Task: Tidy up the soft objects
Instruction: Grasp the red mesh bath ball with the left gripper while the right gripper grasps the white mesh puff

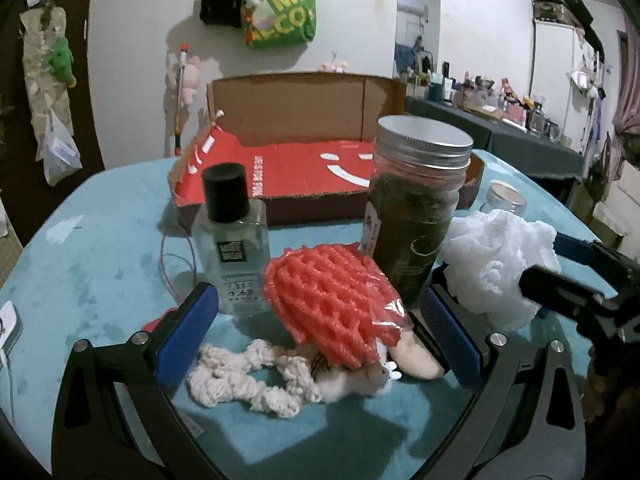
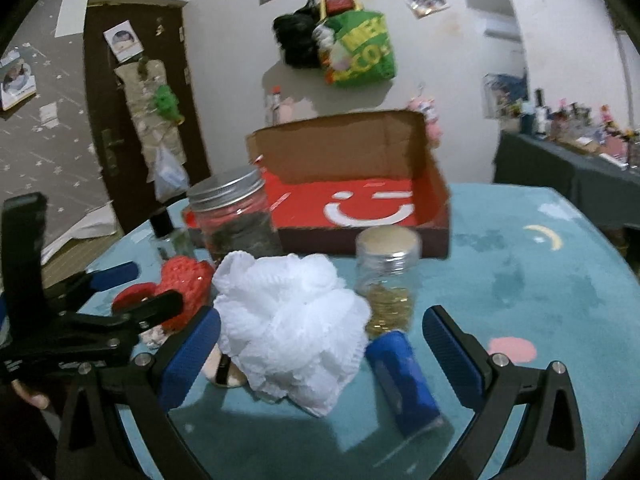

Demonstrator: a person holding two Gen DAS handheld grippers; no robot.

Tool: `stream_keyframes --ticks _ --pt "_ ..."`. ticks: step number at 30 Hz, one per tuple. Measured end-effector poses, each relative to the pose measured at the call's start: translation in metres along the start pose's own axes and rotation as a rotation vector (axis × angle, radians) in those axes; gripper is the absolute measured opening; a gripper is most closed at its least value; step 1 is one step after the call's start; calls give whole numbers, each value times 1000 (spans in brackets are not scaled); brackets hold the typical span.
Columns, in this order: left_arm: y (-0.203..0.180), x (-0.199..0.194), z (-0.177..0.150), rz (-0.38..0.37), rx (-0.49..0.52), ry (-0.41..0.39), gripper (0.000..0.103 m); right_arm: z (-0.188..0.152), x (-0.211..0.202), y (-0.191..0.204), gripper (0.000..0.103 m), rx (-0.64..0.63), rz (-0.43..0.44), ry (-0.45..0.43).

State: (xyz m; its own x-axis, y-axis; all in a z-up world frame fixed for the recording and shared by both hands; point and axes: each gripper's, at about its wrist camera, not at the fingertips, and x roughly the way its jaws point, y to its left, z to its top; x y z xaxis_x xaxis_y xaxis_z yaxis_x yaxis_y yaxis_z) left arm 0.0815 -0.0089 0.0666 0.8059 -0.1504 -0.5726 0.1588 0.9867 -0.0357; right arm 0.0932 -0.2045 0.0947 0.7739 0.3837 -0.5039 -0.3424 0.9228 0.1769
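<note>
Around one open red box (image 2: 360, 204) on the teal desk (image 2: 520, 280) lie one white mesh puff (image 2: 288, 320), one red foam net (image 1: 332, 292), two jars, both tools gaping empty.

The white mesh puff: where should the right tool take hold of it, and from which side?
Grip the white mesh puff across its bulging middle, coming straight forward; the right tool is open and it lies nearer the left pad, soft and compressible.

Red foam net (image 1: 332, 300), white mesh puff (image 2: 292, 328), cream yarn (image 1: 248, 380), teal tablecloth (image 1: 100, 280), red box (image 1: 304, 168) with white smile.
</note>
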Motion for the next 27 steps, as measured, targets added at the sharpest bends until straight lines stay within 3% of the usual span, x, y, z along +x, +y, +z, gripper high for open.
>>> stream_keyframes --ticks 3,5,8,12,14,20,27 --pt "-1 5 1 -24 -3 24 87 -1 9 2 103 -7 57 44" --pt "-1 10 1 -47 -1 53 68 -2 12 5 88 -16 83 54" --pt "-3 12 1 -67 6 66 57 -6 12 10 65 -23 125 67" --pt "-6 6 0 -71 15 54 49 -10 5 13 46 -32 128 41" --pt "-7 4 0 -75 16 50 39 -11 2 14 38 -44 117 34" --pt "-6 -6 1 -82 19 33 38 -10 -10 18 28 -66 86 -19" --pt "-5 -25 7 -88 29 -10 37 -4 -24 21 26 -73 91 -61"
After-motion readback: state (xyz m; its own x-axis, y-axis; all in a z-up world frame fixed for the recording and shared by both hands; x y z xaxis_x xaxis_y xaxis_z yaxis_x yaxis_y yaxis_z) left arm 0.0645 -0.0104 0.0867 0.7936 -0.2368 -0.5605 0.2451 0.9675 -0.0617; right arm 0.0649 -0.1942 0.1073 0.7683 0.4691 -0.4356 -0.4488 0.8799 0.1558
